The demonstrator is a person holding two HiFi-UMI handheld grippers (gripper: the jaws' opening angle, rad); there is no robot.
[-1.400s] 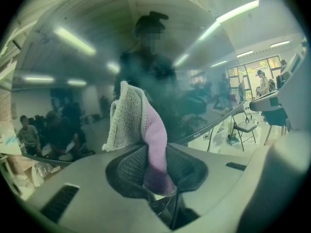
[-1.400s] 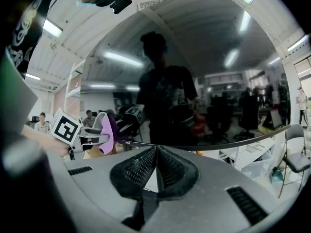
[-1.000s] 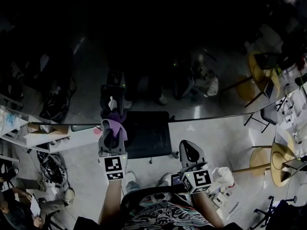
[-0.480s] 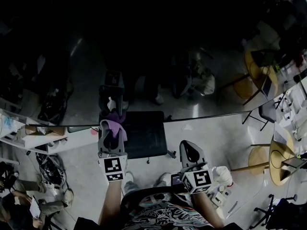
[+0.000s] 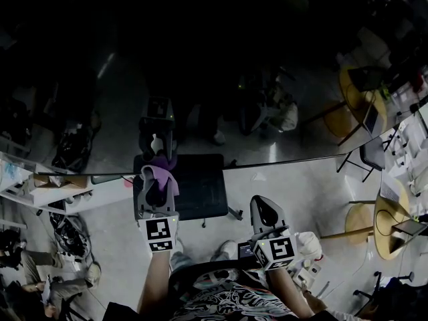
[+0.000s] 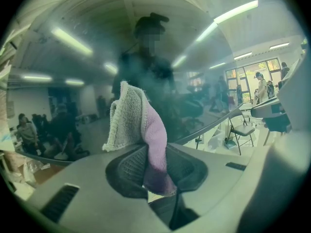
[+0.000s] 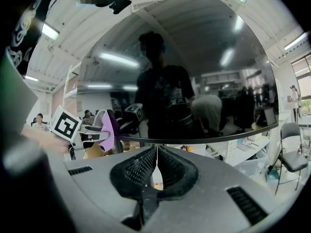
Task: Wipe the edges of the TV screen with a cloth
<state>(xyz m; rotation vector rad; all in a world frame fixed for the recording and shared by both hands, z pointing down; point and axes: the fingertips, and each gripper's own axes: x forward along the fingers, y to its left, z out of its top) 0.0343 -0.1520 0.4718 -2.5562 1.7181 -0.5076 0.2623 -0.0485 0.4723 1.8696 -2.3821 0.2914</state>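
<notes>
Left tool point(image 5: 156, 187) is up at the bottom edge of the TV screen point(image 5: 221, 65), jaws clamped on a cloth point(image 5: 162, 172), and the cloth sits right against that lower rim. The left gripper view confirms the grip: the cloth point(image 6: 141, 130) is pinched between the ribbed pads of the left tool point(image 6: 156, 171), its grey side on the left and purple side on the right. A fold stands up above the jaws and a purple tail hangs below them. Behind it the screen point(image 6: 209, 67) is dark and glossy, mirroring ceiling lights and the person's outline.

Over to the right tool point(image 5: 262, 207): it's held lower and well apart from the left one, short of the screen's edge. In its own view the right tool point(image 7: 156, 171) has its jaws closed pad to pad, nothing between them. That view looks up at the screen point(image 7: 204, 57) and its bottom rim, and off to the left it catches the left tool point(image 7: 92, 132) with the purple cloth point(image 7: 110, 126) at the rim.
</notes>
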